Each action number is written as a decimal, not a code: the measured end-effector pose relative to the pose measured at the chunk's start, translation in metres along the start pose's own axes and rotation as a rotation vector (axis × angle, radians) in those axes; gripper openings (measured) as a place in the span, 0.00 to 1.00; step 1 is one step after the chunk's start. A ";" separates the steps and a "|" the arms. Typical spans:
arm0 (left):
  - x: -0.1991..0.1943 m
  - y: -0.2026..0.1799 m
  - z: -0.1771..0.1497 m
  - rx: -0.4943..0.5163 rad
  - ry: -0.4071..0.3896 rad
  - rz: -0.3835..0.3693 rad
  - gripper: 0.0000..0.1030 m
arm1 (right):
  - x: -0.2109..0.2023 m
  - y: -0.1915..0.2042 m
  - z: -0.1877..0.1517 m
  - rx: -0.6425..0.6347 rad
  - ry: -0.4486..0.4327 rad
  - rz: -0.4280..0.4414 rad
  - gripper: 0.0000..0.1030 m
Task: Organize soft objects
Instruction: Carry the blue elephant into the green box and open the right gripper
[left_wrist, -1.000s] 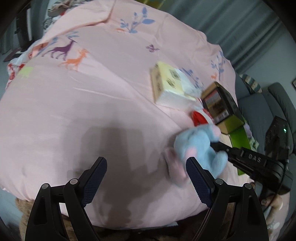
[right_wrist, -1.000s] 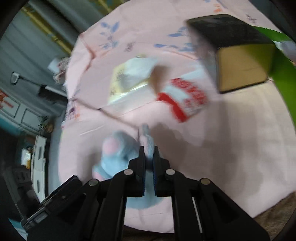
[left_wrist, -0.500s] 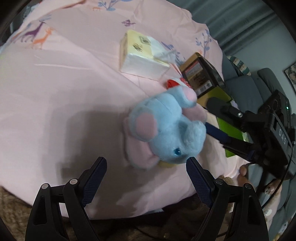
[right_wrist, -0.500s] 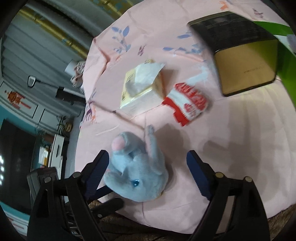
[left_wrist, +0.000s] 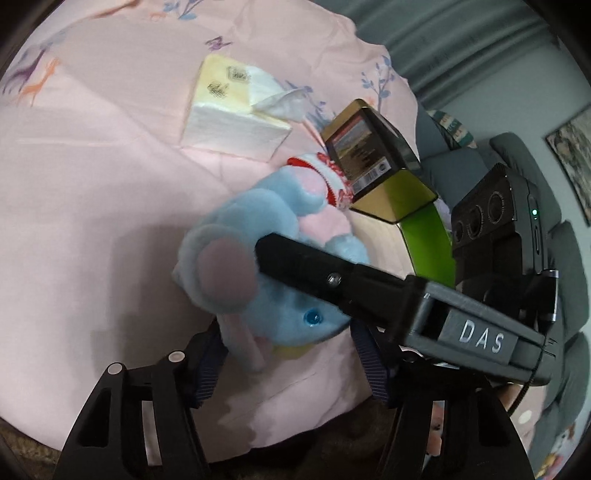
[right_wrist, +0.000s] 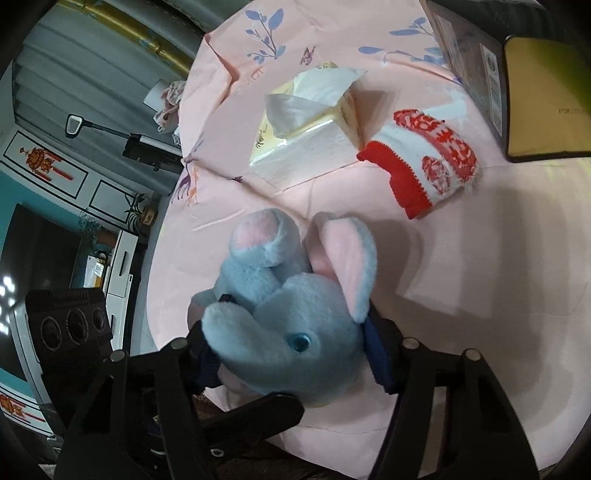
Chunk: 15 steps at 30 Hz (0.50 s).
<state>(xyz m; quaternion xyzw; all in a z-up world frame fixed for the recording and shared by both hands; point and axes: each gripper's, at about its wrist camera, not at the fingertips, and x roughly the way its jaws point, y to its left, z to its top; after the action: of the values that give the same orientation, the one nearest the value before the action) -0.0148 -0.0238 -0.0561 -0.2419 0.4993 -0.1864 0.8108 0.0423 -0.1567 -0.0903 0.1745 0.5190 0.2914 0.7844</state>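
Plush elephant (right_wrist: 295, 332): count one. Lying on pink printed cloth (right_wrist: 461, 277) near the cloth's close edge, head toward both tongs, blue eye showing.

Long axis: as seen from the right wrist, running away from the tongs and up-left, head nearest, pink-soled foot farthest. Head crosswise to the jaws, so any squeeze lands on the skull sides, by the pink-lined ear.

Right gripper (right_wrist: 291, 356): half open, jaws closing, head filling the gap. Right pad against the head just under the ear; left pad partly hidden behind the trunk, apparently pressed in too. Judged a grip on the head.

Left gripper (left_wrist: 288, 358): half open, jaws closing, approaching from the opposite side, lower head and ear flap between the jaws. Left pad touching the pink flap; right pad just beside the cheek. Firm pressure from both pads not confirmable.

Neither hand nearer: both at the toy, one finger of the right tongs crossing over its back in the left wrist view.

Outward, beyond the toy:
- tissue pack (right_wrist: 306, 122), one, sheet sticking up
- red-and-white knitted piece (right_wrist: 424, 158), one, just beside the pack
- dark box with gold side (left_wrist: 373, 158), one
- green strip (left_wrist: 424, 240), one, beside the box, identity unclear
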 end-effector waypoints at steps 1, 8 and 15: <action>0.000 -0.005 0.001 0.019 -0.003 0.005 0.62 | -0.002 0.000 0.000 0.001 -0.005 -0.003 0.61; -0.007 -0.053 0.016 0.167 -0.051 -0.031 0.62 | -0.055 0.003 0.004 -0.007 -0.156 -0.043 0.61; 0.016 -0.140 0.047 0.394 -0.063 -0.165 0.62 | -0.147 -0.026 0.015 0.071 -0.403 -0.144 0.61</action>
<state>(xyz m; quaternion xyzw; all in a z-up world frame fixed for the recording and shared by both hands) 0.0261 -0.1369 0.0313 -0.1244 0.4060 -0.3386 0.8397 0.0204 -0.2700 0.0055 0.2191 0.3726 0.1752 0.8846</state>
